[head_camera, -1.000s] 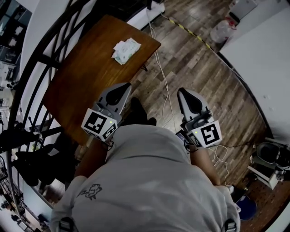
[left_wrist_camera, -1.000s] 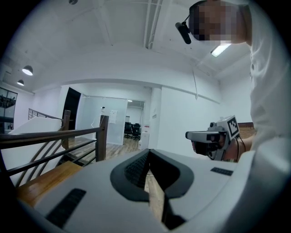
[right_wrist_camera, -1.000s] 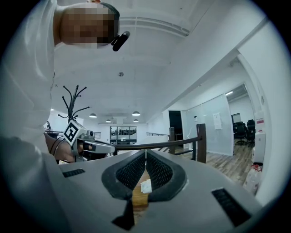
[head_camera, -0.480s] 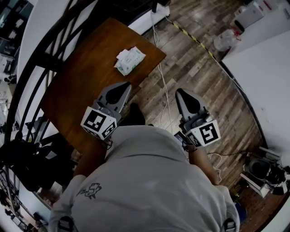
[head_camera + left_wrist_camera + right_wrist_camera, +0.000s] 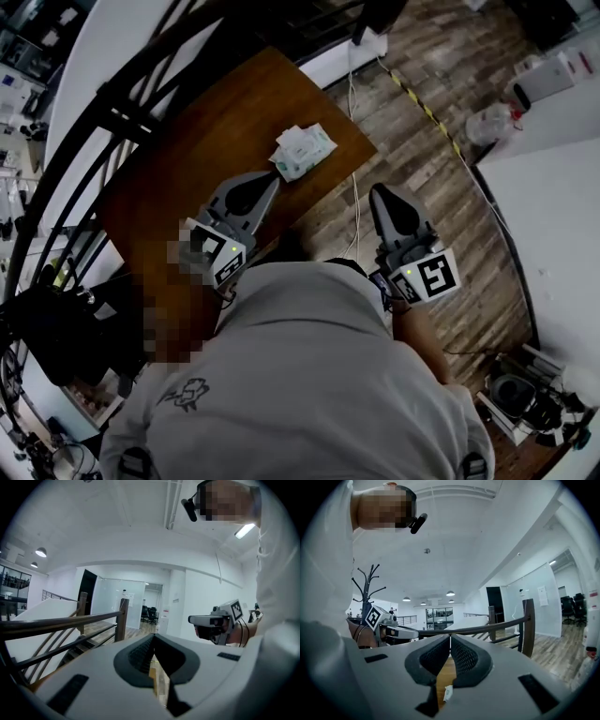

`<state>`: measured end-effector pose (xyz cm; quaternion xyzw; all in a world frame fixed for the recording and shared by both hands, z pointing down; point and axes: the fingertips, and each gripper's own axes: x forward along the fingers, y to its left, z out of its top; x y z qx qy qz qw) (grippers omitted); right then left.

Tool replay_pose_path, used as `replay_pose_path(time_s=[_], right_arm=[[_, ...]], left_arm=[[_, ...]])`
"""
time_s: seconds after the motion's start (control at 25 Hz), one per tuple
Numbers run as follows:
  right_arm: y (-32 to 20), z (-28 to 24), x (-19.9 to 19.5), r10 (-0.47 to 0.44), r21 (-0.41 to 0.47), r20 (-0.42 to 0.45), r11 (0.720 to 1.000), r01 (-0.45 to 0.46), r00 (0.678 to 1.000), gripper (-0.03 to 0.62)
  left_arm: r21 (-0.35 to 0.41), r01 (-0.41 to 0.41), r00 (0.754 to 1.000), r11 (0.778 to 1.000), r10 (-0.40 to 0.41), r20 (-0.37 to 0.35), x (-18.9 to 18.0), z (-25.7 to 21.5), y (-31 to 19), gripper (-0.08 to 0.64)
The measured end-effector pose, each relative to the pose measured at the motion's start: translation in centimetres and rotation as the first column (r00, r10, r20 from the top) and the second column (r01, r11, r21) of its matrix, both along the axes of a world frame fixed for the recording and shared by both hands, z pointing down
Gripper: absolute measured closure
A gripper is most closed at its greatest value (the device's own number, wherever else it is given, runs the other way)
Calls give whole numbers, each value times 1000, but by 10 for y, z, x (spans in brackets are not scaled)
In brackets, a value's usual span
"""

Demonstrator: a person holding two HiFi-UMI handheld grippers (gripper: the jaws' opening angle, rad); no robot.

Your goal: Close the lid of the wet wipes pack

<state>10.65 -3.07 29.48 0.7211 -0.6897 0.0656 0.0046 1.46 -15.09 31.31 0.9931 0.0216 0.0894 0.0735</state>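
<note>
We hold both grippers low in front of us, pointing roughly level. The left gripper (image 5: 270,180) is over the table (image 5: 187,178), w/ its tip near the wet wipes pack (image 5: 303,151). In its own view the jaws meet at the tips w/ nothing btwn them. The right gripper (image 5: 380,190) is off the table's right edge, over the wood floor (image 5: 422,178), and its jaws are pressed together and empty too.

The pack lies flat near the table's far right corner, close to both edges there. We can't make out its lid at this size. The tabletop around it is bare wood, so there's room on its left and near sides. On its far and right sides the edge comes quickly.

Left of the table a dark curved railing (image 5: 94,122) runs along its left side, w/ shelves and clutter beyond. To the right, a white cable (image 5: 354,141) trails over the floor btwn the table edge and the right gripper. A yellow-black tape strip (image 5: 422,98) crosses the boards further out, w/ a clear plastic jug (image 5: 489,122) near it. A white surface (image 5: 553,225) fills the right side, well apart from the pack. A white box (image 5: 352,54) sits on the floor past the table's far corner. Our grey shirt (image 5: 300,384) covers the near table edge.
</note>
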Motion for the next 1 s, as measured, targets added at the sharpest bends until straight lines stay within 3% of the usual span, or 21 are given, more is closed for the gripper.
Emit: replay_pose_path(time_s=[0.28,0.48,0.8,1.0], right_arm=[[-55,2,-11,-116,-10,-6,993,116,993,557],[-90,9,-16,-217,-4,12,976,218,976,558],[-137,8,-14,-395,29,12,918,394,919,558],[-157,9,2,-487,41,31,873,485,873,558]], left_arm=[[-8,111,994,994,-111,-7,-27,-1,-38,548],[4,225,974,974,-225,-7,-52,-4,-57,547],[35,402,915,915,-402,13,-68,-6,-72,548],[45,500,865,865,-501,23,-59,-9,-79,548]])
